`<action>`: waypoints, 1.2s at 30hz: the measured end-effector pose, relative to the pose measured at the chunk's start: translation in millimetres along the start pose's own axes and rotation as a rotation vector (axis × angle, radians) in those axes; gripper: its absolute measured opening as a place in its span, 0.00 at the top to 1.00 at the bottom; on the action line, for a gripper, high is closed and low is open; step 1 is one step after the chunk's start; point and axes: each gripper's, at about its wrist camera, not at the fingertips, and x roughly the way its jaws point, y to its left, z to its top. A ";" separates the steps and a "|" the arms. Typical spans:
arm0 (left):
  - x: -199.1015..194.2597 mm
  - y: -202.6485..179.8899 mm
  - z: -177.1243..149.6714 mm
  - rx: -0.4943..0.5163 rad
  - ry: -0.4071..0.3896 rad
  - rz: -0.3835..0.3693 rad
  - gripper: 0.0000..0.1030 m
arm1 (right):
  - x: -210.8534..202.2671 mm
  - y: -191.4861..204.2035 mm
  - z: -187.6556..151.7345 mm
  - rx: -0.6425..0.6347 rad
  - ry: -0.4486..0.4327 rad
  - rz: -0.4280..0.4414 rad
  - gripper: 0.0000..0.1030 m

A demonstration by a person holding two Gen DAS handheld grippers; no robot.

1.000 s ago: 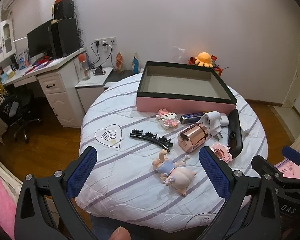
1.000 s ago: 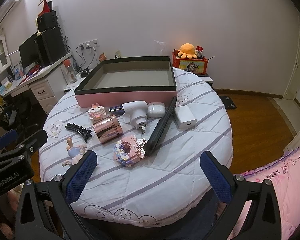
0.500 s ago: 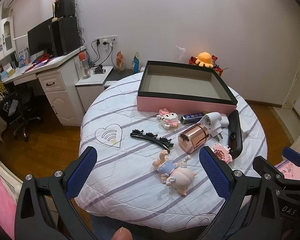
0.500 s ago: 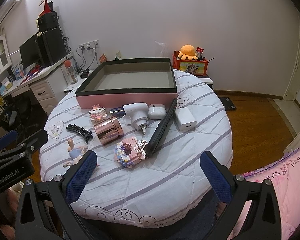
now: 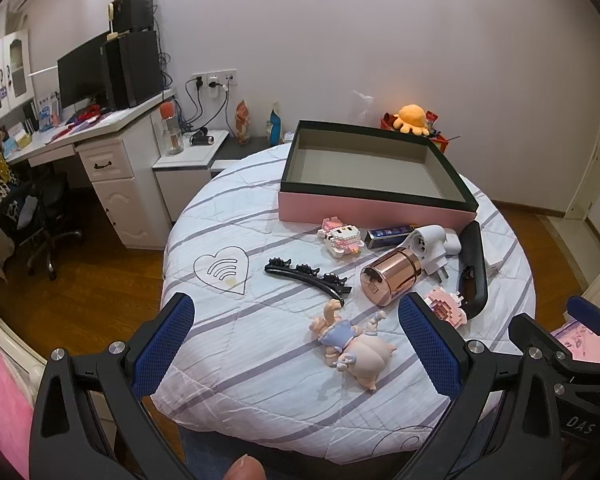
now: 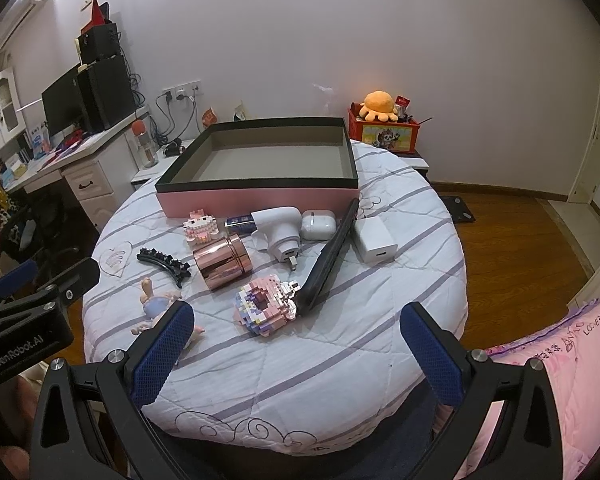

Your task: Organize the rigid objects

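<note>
A pink box with a black rim [image 5: 376, 210] [image 6: 260, 200] stands empty at the far side of the round table [image 6: 300, 380]. In front of it lie a rose-gold canister [image 5: 390, 277] [image 6: 223, 262], a white plug adapter [image 6: 278, 229], a black hair clip [image 5: 305, 276] [image 6: 163, 263], a pig figurine [image 5: 350, 344], two pink brick toys [image 5: 342, 237] [image 6: 266, 310], a black flat case [image 6: 330, 250], a white earbud case [image 6: 318, 224] and a white charger [image 6: 374, 242]. My left gripper [image 5: 296, 344] and right gripper [image 6: 296, 344] hover open over the near edge, holding nothing.
A white desk [image 5: 100, 132] with a monitor and speakers stands at the left, with an office chair [image 5: 44, 216] beside it. An orange plush [image 6: 380, 106] sits on a red box behind the table. Pink bedding [image 6: 572, 360] lies at the right. Wooden floor surrounds the table.
Both views have shifted slightly closer and a little right toward the table. No object on the table has moved, and both grippers stay open.
</note>
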 end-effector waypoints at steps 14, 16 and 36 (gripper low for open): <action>-0.1 2.0 0.0 -0.001 0.002 -0.002 0.00 | -2.7 1.9 1.0 -0.002 -0.007 0.003 0.00; -0.2 2.1 -0.1 -0.003 0.003 -0.002 0.00 | -2.4 2.0 1.1 -0.003 -0.007 0.002 0.00; 34.3 15.2 2.1 -0.017 -0.007 0.013 0.00 | 49.6 -15.6 10.7 0.039 0.069 -0.041 0.00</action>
